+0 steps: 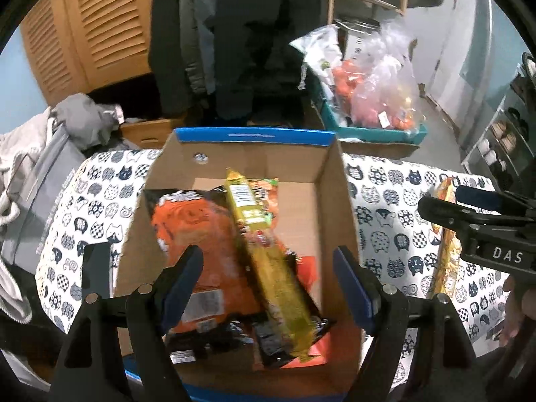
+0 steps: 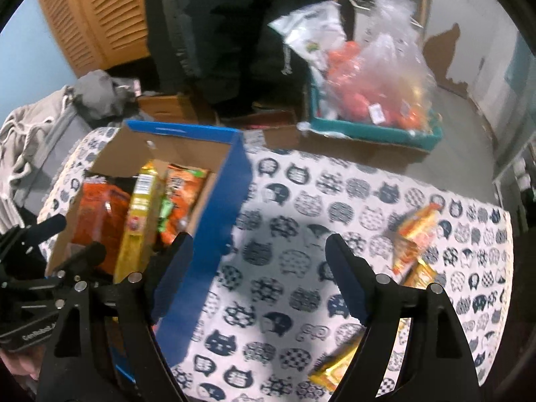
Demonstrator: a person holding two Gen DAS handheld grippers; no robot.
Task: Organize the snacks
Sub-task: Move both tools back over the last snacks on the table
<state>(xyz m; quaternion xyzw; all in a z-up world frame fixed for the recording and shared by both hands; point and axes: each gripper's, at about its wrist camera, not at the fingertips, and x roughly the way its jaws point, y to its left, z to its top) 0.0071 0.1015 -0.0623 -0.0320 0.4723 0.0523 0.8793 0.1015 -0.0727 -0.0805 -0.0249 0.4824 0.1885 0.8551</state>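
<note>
Left of the loose snack packets [image 2: 413, 238], the left gripper [image 1: 268, 288] is hovering released over the cardboard box [image 1: 331, 181] holding the yellow packet [image 1: 268, 254], while the right gripper [image 2: 259, 274], also released, is apparently heading rightward for collection.

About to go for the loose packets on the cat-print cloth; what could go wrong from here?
1. The long yellow packet lies slanted across the orange bags in the cardboard box; further packets may pile unevenly.
2. The open right gripper sits close to the box's blue wall and could nudge it.
3. The remaining orange-yellow packets lie near the cloth's edge.
</note>
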